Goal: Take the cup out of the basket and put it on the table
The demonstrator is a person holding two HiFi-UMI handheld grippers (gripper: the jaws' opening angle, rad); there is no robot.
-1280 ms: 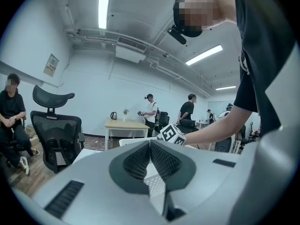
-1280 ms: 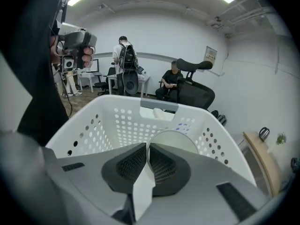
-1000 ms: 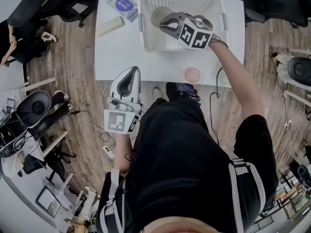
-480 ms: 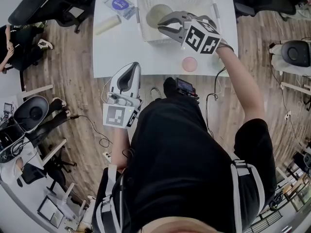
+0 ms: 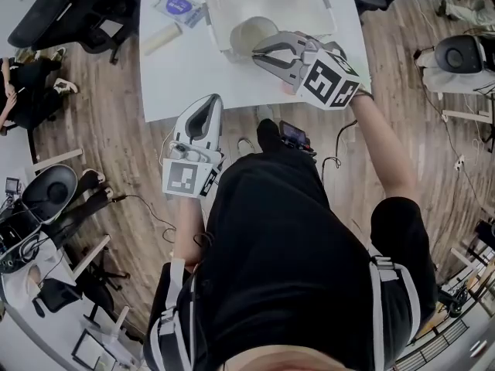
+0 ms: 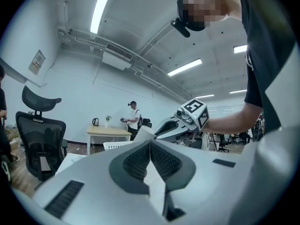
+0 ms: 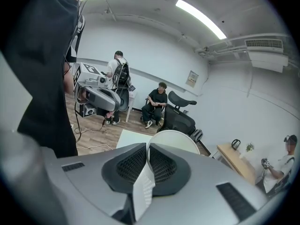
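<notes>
One cup (image 5: 251, 33) pinched by right tool (image 5: 259, 52), above basket (image 5: 216, 10) edge, left tool (image 5: 210, 103) closed.

The head camera sits on top of the person and looks almost straight down, from high up. The desk (image 5: 186, 76) lies at the top of its picture. One small camera rides on the left tongs (image 5: 209, 103) and looks along them, out across the room, very close to its own tips. Another small camera rides on the right tongs (image 5: 261, 52) and looks across the room the other way. Each small camera sees the other tongs a little way off. The head camera sees both tongs. The head camera and the right small camera both see the cup (image 5: 251, 33) and the desk.
</notes>
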